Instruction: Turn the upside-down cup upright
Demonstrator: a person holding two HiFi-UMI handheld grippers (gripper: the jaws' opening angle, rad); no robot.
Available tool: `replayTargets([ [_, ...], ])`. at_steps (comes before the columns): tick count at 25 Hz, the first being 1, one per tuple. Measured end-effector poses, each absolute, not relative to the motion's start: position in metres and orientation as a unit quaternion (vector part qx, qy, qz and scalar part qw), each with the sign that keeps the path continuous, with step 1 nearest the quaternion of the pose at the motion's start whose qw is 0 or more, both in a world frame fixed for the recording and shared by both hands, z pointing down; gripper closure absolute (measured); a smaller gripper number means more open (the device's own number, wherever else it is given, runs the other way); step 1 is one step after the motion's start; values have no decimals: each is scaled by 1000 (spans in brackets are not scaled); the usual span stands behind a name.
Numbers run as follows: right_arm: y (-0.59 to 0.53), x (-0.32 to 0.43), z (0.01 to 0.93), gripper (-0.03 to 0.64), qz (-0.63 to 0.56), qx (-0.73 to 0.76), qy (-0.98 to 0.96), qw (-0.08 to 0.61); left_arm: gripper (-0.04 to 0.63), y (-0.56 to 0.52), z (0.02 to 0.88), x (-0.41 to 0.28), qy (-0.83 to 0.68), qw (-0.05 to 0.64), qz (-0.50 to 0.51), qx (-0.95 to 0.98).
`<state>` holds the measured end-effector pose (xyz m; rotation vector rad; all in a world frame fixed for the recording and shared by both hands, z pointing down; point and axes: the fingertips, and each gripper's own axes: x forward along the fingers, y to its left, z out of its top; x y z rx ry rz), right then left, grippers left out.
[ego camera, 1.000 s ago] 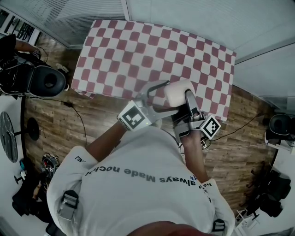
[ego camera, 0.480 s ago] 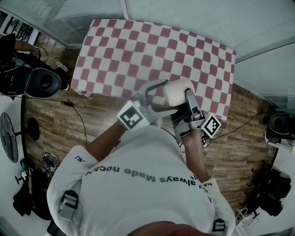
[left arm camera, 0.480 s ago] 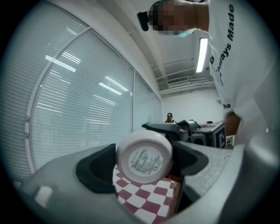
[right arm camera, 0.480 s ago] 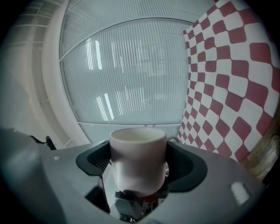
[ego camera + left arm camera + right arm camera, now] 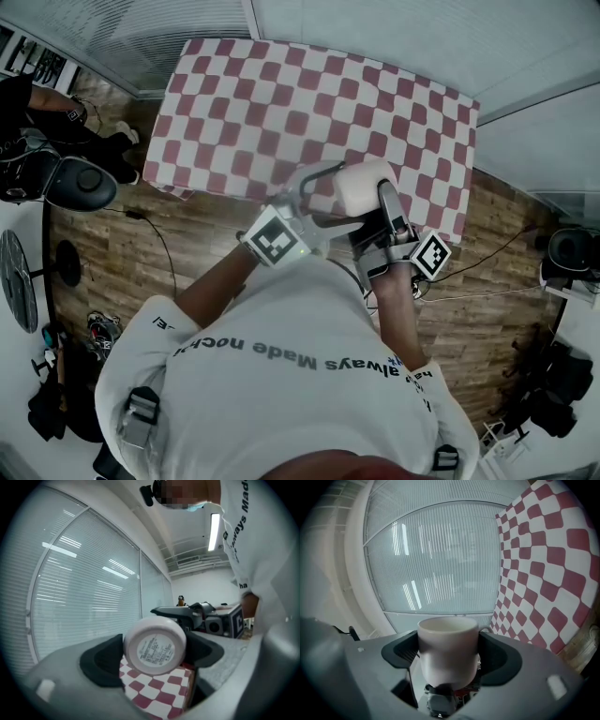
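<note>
A person seen from overhead holds a white cup [image 5: 360,186] in the air, lying on its side above the near edge of a table covered in a red-and-white checked cloth [image 5: 234,103]. The cup is roughly halfway between upside down and upright.

The right tongs [image 5: 449,653] are clamped on the cup, with a dark pad [image 5: 500,656] pressed against each side of its body. The left tongs [image 5: 152,656] are spread wide around the cup's base. Their pads stand on either side of it and do not appear to squeeze, so the right tongs probably carry all the weight.

What could go wrong: the cup is round and looks smooth and glazed, and it narrows toward the base. Two pads on a curved, slick wall can let it twist or creep out of the grip, most likely as the wrist rolls further. If the left tongs close on the narrow base while the right ones let go, the cup could squirt out along its own length. It hangs near the table's edge, so a drop could hit the cloth or miss it and land on the wooden floor [image 5: 141,253] – and a cup of this kind would likely chip or break.

Shapes and surfaces: the cup is a plain cylinder with a rounded rim, and its flat base carries a round printed label [image 5: 155,649]. The pads are matt black and concave. The tong bodies are grey moulded plastic. The cloth lies flat and soft-looking.
</note>
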<state>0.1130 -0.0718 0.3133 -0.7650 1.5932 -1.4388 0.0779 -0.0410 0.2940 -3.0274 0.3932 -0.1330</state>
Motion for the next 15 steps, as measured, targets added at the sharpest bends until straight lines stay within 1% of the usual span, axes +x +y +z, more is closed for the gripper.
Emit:
replayTargets([
  [3, -72, 112, 312, 224, -573, -300, 640, 414, 160, -41, 293, 81, 129, 43, -36, -990],
  [12, -69, 107, 311, 221, -576, -289, 644, 413, 164, -39, 289, 76, 125, 48, -10, -991],
  [15, -70, 103, 306, 233, -570, -275, 656, 411, 166, -42, 285, 73, 128, 38, 3, -991],
])
